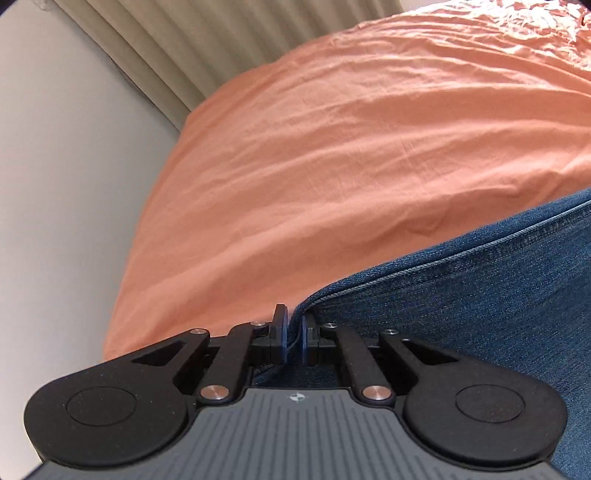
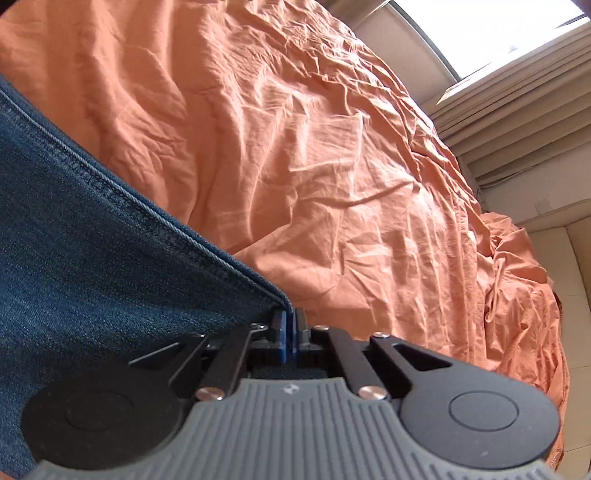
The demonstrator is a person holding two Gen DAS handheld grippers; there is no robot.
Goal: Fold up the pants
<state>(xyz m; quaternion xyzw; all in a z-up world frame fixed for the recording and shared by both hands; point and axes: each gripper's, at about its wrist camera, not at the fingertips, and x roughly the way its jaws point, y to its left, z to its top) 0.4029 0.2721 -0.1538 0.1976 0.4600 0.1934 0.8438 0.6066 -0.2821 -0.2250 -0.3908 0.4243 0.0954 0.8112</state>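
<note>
Two grippers each pinch a corner of the same blue denim pants (image 1: 480, 314) over a bed covered with a wrinkled orange sheet (image 1: 332, 166). From the left wrist view, the left gripper (image 1: 294, 332) has its fingers (image 1: 281, 328) closed on the denim's stitched edge, and the cloth runs off to the right of the fingers, filling the lower right of that view. Left of those fingers lies a pale floor or wall, I cannot tell which, and beyond them, past the sheet, hang beige pleated curtains (image 1: 177, 48). From the right wrist view, the right gripper (image 2: 289, 332) has its fingers (image 2: 282, 332) shut tight on another corner of the pants (image 2: 92, 277), with the fabric spreading to the left of the fingers and its seamed edge running up and away toward the upper left. Ahead of and right of these fingers the orange sheet (image 2: 332, 166) lies creased, bunching at the far right edge of the bed, with a bright window (image 2: 498, 33) beyond.
</note>
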